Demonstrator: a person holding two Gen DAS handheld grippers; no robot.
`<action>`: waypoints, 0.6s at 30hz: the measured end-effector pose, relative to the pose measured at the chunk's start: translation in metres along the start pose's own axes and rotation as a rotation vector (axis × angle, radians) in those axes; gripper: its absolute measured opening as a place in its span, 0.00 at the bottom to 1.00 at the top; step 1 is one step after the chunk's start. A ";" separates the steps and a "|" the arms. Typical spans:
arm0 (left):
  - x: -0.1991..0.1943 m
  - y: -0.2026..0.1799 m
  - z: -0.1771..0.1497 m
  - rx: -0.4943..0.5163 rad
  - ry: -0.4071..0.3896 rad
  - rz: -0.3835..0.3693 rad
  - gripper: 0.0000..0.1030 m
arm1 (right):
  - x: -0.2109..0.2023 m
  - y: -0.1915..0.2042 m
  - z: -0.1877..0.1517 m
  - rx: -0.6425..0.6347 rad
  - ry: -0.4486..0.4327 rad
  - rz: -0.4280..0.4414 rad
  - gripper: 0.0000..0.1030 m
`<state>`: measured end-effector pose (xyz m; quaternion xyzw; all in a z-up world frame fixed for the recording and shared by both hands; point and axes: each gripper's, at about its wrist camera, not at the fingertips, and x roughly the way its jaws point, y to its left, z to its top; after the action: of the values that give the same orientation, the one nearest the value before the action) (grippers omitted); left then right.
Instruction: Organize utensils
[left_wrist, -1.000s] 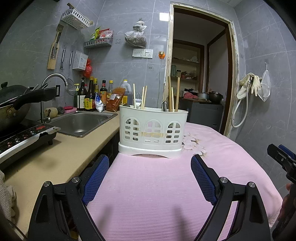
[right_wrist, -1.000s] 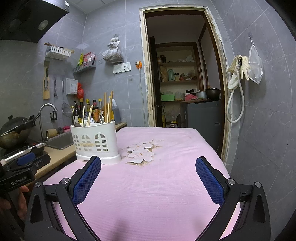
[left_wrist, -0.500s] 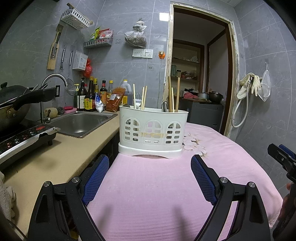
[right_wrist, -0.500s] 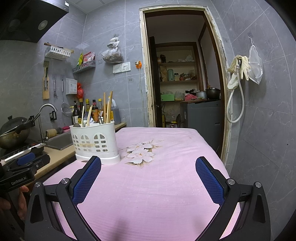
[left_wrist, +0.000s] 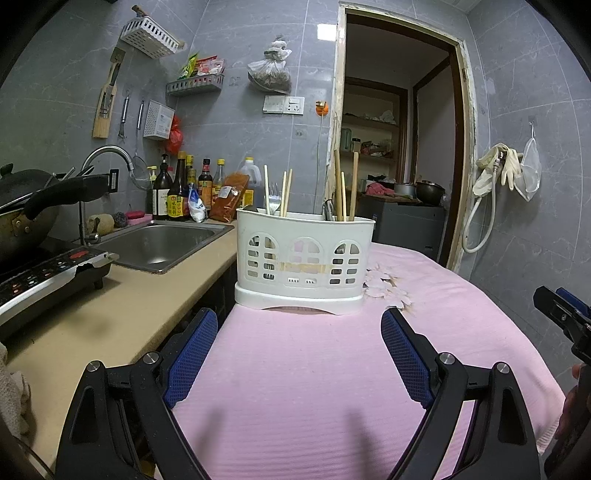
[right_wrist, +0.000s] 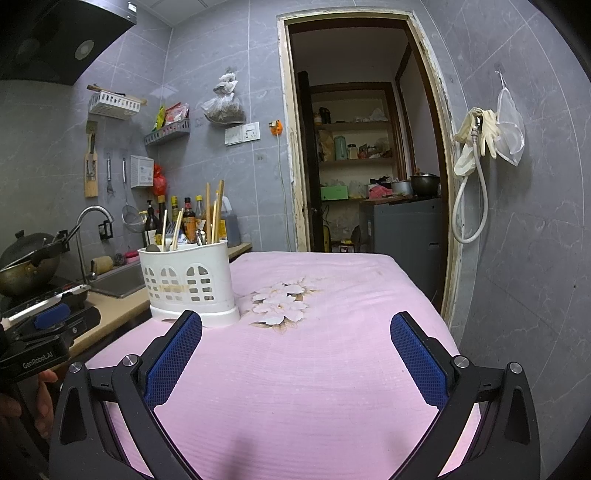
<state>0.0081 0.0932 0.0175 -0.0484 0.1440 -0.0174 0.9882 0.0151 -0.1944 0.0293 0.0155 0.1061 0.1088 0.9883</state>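
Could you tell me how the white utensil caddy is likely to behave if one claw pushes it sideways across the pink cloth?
The white utensil caddy looks like thin perforated plastic, so probably light. Its flared base should resist tipping, though the tall chopsticks standing above the rim may rattle or lean. The pink cloth would likely drag and bunch rather than let it slide cleanly.

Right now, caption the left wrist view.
Open left gripper faces a white caddy of chopsticks on pink cloth.

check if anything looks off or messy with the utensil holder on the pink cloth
The white utensil holder stands upright on the pink cloth, nothing spilled. One oddity: chopsticks are split between its left and right compartments, mixed with a fork. Both grippers are open and empty.
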 end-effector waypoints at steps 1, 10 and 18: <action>0.000 0.000 0.000 0.001 0.000 -0.001 0.84 | 0.000 -0.001 -0.001 0.000 0.000 0.000 1.00; 0.011 -0.001 -0.002 0.006 0.029 -0.003 0.84 | 0.001 -0.001 0.000 0.002 0.002 0.000 1.00; 0.014 0.000 -0.004 0.016 0.020 0.014 0.84 | 0.003 0.000 -0.001 0.003 0.004 0.000 1.00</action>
<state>0.0207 0.0918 0.0094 -0.0395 0.1540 -0.0120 0.9872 0.0174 -0.1940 0.0275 0.0167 0.1081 0.1087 0.9880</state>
